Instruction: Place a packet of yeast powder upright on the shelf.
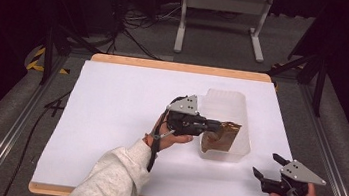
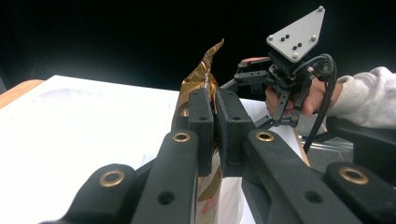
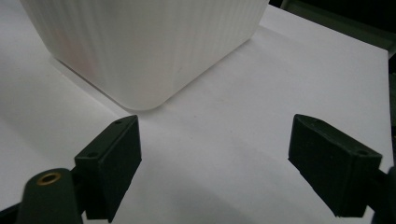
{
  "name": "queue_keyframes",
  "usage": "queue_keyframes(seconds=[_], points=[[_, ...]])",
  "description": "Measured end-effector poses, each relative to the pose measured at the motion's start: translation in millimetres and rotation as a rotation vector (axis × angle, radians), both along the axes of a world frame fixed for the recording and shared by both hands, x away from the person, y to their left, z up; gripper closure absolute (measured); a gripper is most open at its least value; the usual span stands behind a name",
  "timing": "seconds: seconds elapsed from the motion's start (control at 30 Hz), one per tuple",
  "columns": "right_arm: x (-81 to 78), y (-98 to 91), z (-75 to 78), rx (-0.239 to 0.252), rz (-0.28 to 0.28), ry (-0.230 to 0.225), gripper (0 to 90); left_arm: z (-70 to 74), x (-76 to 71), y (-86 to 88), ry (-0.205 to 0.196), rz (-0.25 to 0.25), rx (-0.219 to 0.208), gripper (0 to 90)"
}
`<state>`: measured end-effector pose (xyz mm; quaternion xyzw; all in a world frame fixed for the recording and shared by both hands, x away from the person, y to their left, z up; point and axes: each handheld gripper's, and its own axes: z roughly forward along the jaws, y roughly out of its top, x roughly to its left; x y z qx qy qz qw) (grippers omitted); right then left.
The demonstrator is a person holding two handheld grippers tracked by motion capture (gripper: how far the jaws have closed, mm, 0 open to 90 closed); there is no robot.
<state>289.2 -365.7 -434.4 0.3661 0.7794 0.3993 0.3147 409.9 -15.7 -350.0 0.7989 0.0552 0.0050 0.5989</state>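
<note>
Left gripper [image 1: 215, 126] pinches gold wrapper [image 1: 223, 134] over bin [image 1: 227, 102].

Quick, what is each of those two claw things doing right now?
Left gripper: closed on the gold wrapper over the plastic tub.
Right gripper: open, holding nothing.

Left gripper [image 1: 216, 127] above container [image 1: 241, 111], clamped on wrapper [image 1: 223, 134] over its near end. Right gripper [image 1: 267, 166] near table [image 1: 111, 100] corner, right of container.
</note>
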Motion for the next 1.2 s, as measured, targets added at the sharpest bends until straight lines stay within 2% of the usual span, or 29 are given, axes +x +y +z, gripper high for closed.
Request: queue_keyframes(seconds=[0.43,0.7,0.9,1.0,1.13,1.17,1.2], points=[[-0.9,0.0,0.5,-0.004,0.005,-0.003,17.7,1.3,-2.7,-1.5,-0.02,0.007,0.014,83.7],[-1.5,-0.1,0.6,-0.011,0.01,-0.003,18.0,11.4,-4.0,-0.3,-0.074,0.033,0.085,80.7],[-1.1,-0.6,0.4,-0.021,0.005,-0.002,17.9,18.7,-4.5,5.3,-0.108,0.067,0.11,74.5],[-1.0,-1.2,0.4,-0.018,0.004,-0.001,17.9,21.0,-4.7,10.2,-0.11,0.078,0.114,71.9],[-1.0,-0.7,0.4,-0.02,0.005,0.0,18.0,22.6,-4.8,15.0,-0.118,0.103,0.128,65.9],[-1.0,-0.7,0.5,-0.021,0.004,-0.001,18.0,23.1,-5.7,16.5,-0.123,0.126,0.142,63.3],[-1.0,-0.7,0.5,-0.021,0.004,-0.001,18.0,23.1,-5.7,16.5,-0.123,0.126,0.142,59.9]])
